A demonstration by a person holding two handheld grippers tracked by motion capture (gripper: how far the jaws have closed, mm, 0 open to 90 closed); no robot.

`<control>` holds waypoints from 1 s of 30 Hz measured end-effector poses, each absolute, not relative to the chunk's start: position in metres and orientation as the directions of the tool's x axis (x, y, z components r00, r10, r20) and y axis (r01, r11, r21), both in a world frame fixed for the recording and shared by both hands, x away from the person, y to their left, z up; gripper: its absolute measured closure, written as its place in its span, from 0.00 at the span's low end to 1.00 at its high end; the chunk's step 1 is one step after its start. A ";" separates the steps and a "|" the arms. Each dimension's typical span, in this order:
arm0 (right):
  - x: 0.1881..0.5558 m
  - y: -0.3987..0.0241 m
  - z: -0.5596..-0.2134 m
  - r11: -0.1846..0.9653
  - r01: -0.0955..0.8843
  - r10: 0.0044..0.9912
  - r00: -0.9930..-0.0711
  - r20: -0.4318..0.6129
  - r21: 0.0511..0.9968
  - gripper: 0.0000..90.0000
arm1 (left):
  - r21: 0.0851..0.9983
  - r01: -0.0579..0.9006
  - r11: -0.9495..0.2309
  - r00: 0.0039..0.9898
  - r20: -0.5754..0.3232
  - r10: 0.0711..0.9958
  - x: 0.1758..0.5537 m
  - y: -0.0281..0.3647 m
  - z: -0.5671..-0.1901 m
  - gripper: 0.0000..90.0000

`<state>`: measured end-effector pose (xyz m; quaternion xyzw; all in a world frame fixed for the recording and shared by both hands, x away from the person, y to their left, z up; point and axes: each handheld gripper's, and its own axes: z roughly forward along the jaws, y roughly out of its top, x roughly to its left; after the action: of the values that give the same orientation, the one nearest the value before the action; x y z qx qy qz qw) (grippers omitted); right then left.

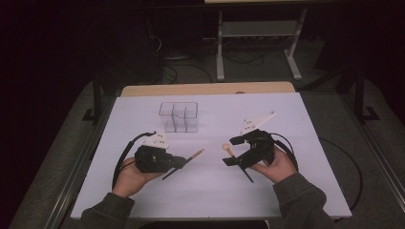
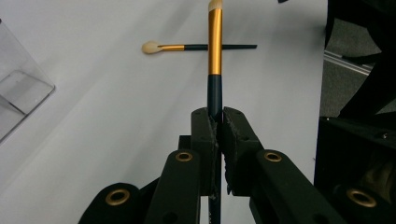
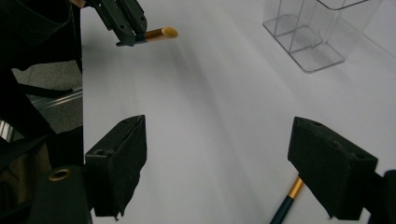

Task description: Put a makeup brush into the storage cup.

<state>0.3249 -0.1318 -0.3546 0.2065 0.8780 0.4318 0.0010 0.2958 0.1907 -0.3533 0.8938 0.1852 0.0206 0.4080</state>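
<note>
Dim room, dark floor with cables and a white frame stand (image 1: 258,36) beyond the far edge; white table (image 1: 215,191) with a wooden strip at its far side.

Item one: clear plastic organiser (image 1: 179,117), several compartments, upright on the far-left part of the table; seen at the left edge of the left gripper view (image 2: 18,98) and upper right of the right gripper view (image 3: 317,32).

Item two: left gripper (image 1: 183,161), held in the person's left hand (image 1: 129,179); jaws clamped tight on the dark handle of a makeup brush (image 2: 215,51); gold ferrule and pale tip project past the jaws, pointing toward table centre (image 1: 193,155); the brush sits clear of the table; same gripper and brush tip appear at upper left of the right gripper view (image 3: 159,33).

Item three: right gripper (image 1: 230,151), held in the person's right hand (image 1: 277,167); jaws spread wide, nothing between the pads (image 3: 119,161).

Item four: second brush (image 2: 187,47), dark handle, gold ferrule, pale round tip; lying flat on the table below the right gripper (image 1: 236,162); part of its handle and ferrule shows beside the right jaw (image 3: 289,198); not touched by either jaw.
</note>
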 end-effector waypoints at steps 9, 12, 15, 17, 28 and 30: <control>0.328 -0.114 -0.352 0.554 0.342 0.313 -0.930 0.191 0.759 0.24 | 0.749 0.307 -0.587 0.935 -0.122 0.332 0.294 0.189 -0.352 0.93; 0.329 -0.110 -0.351 0.555 0.346 0.298 -0.932 0.208 0.757 0.26 | 0.751 0.295 -0.590 0.939 -0.116 0.323 0.294 0.188 -0.351 0.93; 0.330 -0.106 -0.349 0.557 0.334 0.271 -0.939 0.214 0.761 0.30 | 0.755 0.293 -0.586 0.941 -0.118 0.318 0.292 0.186 -0.351 0.93; 0.330 -0.103 -0.347 0.556 0.330 0.258 -0.941 0.219 0.763 0.32 | 0.757 0.282 -0.590 0.944 -0.110 0.310 0.292 0.185 -0.350 0.93; 0.330 -0.091 -0.345 0.574 0.293 0.196 -0.956 0.219 0.765 0.42 | 0.760 0.261 -0.595 0.952 -0.103 0.287 0.290 0.179 -0.350 0.93; 0.329 -0.090 -0.345 0.578 0.295 0.193 -0.955 0.224 0.761 0.43 | 0.759 0.258 -0.599 0.953 -0.099 0.285 0.290 0.178 -0.349 0.93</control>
<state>0.3295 -0.0904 -0.3449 0.1377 0.8862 0.4384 -0.0581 0.2901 0.1781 -0.3494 0.8939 0.1518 0.0164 0.4215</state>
